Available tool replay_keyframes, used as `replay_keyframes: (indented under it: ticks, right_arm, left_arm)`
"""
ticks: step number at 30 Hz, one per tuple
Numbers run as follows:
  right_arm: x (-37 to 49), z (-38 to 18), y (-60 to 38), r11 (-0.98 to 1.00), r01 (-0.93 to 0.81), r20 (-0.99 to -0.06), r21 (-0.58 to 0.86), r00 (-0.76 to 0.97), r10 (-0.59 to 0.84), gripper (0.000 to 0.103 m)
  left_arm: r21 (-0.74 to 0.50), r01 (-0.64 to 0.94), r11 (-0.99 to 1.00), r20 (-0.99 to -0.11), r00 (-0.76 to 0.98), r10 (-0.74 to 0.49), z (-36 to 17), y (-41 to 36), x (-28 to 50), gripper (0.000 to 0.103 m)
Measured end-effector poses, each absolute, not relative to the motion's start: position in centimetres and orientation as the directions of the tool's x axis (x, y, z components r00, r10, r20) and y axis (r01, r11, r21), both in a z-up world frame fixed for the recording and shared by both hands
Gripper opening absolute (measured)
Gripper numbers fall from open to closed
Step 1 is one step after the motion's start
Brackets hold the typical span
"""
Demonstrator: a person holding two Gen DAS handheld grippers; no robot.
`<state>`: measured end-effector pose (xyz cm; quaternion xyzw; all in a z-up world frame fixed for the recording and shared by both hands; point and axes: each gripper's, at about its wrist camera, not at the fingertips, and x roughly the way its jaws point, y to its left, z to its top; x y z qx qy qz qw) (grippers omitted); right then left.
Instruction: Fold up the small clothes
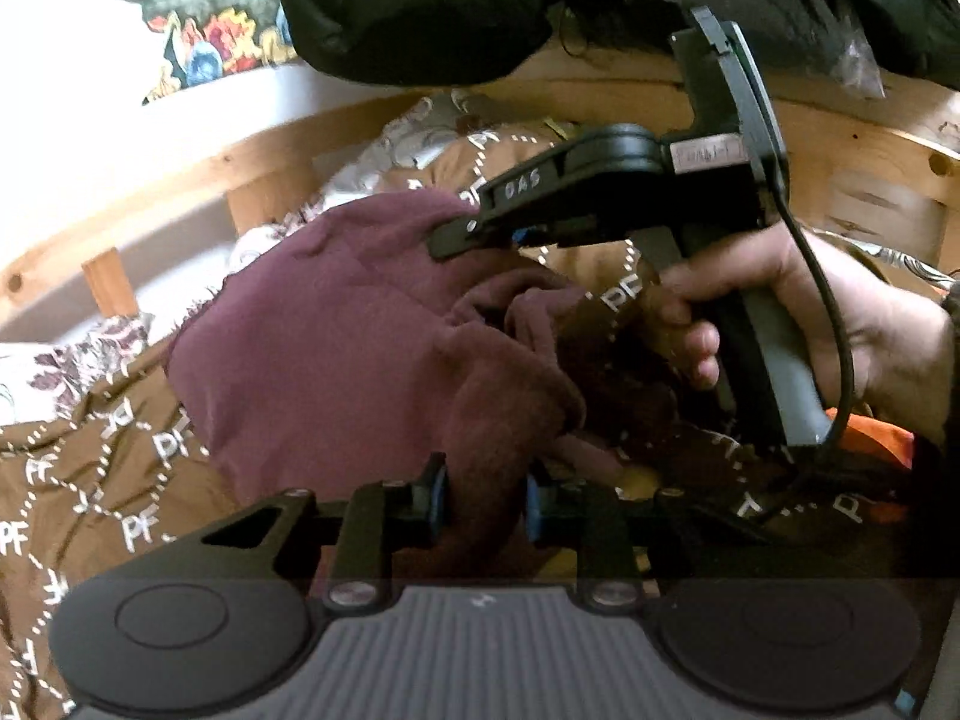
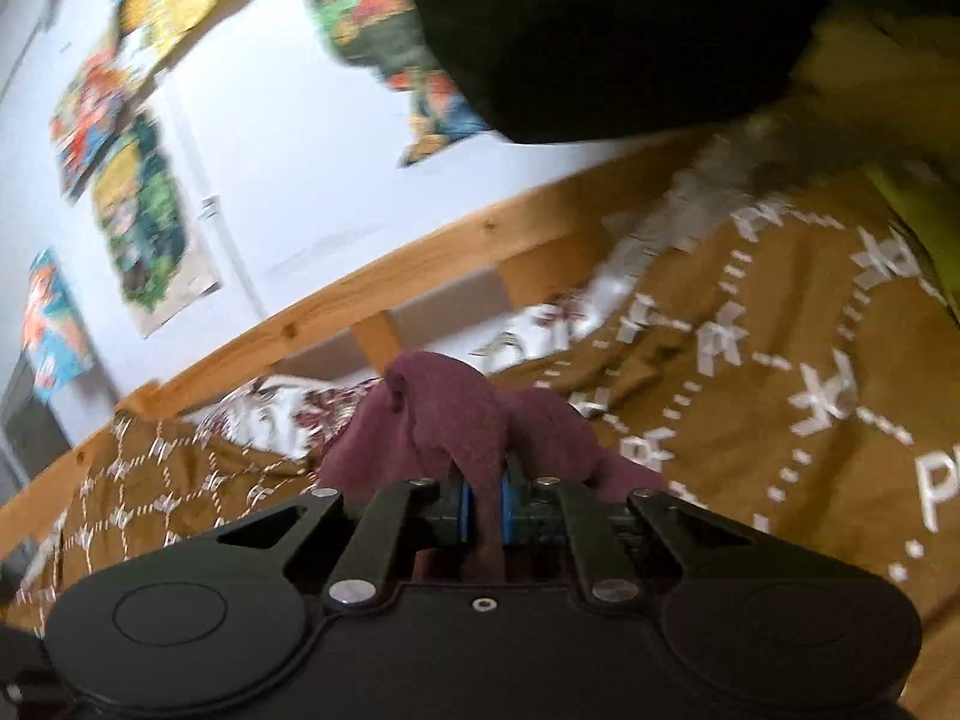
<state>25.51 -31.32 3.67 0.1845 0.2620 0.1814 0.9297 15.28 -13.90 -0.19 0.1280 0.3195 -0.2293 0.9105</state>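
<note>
A small maroon fleece garment (image 1: 336,324) hangs bunched above the brown patterned bedspread (image 1: 90,480). My left gripper (image 1: 486,498) is shut on a lower fold of it. My right gripper (image 1: 462,234), held by a hand (image 1: 840,324), is shut on an upper edge of the garment, up and right of the left one. In the right wrist view the right gripper (image 2: 487,507) pinches a thin fold of the maroon garment (image 2: 456,414) between its blue pads (image 2: 463,510). The rest of the garment drapes in folds between the two grippers.
A wooden bed rail (image 1: 198,174) runs behind the bedspread, with a white wall and colourful posters (image 2: 138,228) beyond. A black padded object (image 1: 420,6) hangs overhead. A floral sheet (image 1: 66,360) lies at the left. Something orange (image 1: 870,438) lies at the right.
</note>
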Motion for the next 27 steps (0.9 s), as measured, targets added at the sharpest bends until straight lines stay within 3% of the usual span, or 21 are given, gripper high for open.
replay_keyframes:
  ticks: [7,10,12,13,14,15,16,23,27]
  right_arm:
    - [25.0,2.0,-32.8,0.883,-0.146,-0.488,0.446,0.788,0.377,0.008]
    - [25.0,1.4,-32.6,0.891,-0.131,-0.506,0.435,0.782,0.363,0.009]
    - [24.7,1.7,-32.6,0.899,-0.131,-0.507,0.417,0.788,0.349,0.015]
    - [24.5,1.9,-32.5,0.905,-0.13,-0.505,0.405,0.793,0.34,0.018]
    - [24.3,2.1,-32.5,0.91,-0.125,-0.504,0.394,0.799,0.328,0.023]
    - [24.1,2.3,-32.5,0.913,-0.119,-0.502,0.39,0.804,0.319,0.026]
    - [23.8,2.5,-32.6,0.913,-0.115,-0.498,0.391,0.808,0.314,0.028]
    - [21.4,4.0,-32.1,0.918,-0.126,-0.491,0.375,0.813,0.313,0.079]
    - [19.6,4.8,-30.5,0.936,-0.172,-0.519,0.307,0.794,0.316,0.096]
  left_arm:
    - [0.026,0.478,0.878,-0.67,0.66,-0.339,-1.0,-13.6,15.6,0.037]
    - [-0.039,0.468,0.883,-0.664,0.648,-0.373,-0.5,-13.0,15.4,0.057]
    - [-0.097,0.454,0.886,-0.647,0.648,-0.403,0.0,-12.1,15.2,0.08]
    - [-0.126,0.441,0.889,-0.633,0.654,-0.414,0.3,-11.5,15.1,0.086]
    - [-0.148,0.418,0.896,-0.621,0.666,-0.414,0.7,-10.8,14.9,0.097]
    - [-0.169,0.391,0.905,-0.611,0.679,-0.407,0.9,-10.2,14.7,0.101]
    - [-0.193,0.364,0.911,-0.604,0.688,-0.402,1.1,-9.5,14.6,0.101]
    - [-0.363,0.088,0.928,-0.628,0.712,-0.313,0.8,-4.5,14.6,0.102]
    - [-0.429,-0.047,0.902,-0.639,0.722,-0.266,0.4,-1.8,15.5,0.102]
